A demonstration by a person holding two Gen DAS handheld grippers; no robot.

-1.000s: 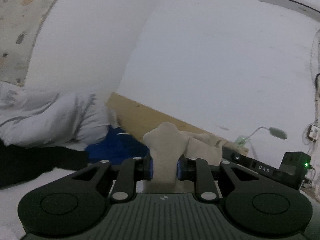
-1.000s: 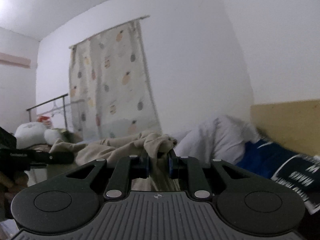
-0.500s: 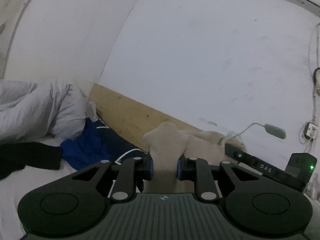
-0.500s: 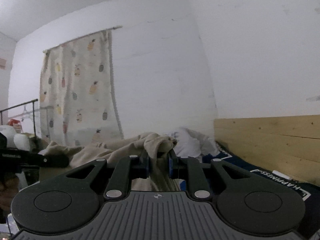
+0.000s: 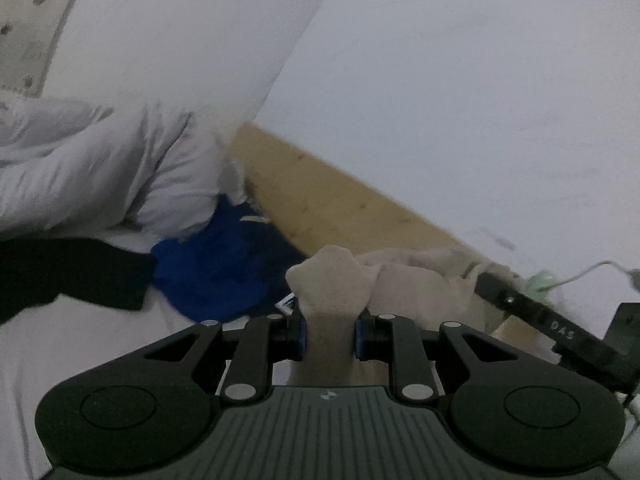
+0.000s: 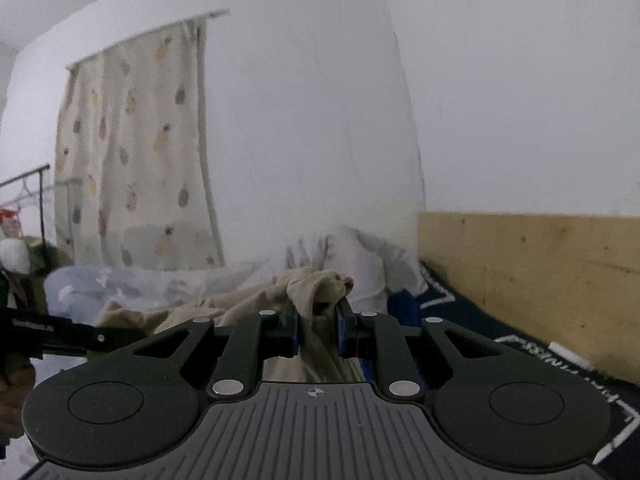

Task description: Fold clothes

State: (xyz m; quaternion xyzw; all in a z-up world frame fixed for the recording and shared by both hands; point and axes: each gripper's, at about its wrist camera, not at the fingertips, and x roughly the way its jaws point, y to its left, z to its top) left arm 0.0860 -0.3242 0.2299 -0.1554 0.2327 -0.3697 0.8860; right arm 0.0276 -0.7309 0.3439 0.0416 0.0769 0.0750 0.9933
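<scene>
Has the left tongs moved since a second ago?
Yes. The left tongs, shut on the beige garment, swung left: the wooden headboard and blue cloth slid right in its view.

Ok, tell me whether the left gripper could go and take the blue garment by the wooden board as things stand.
Probably not yet. The left gripper is shut on a bunched fold of the beige garment, so its jaws are full. The blue garment lies uncovered ahead and to its left, so the path looks free once the beige one is released.

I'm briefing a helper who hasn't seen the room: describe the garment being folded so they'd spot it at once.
Below the wooden board along the white wall, both grippers pinch the beige garment. Unlike the blue cloth and white bedding beside it, it is pale tan.
</scene>
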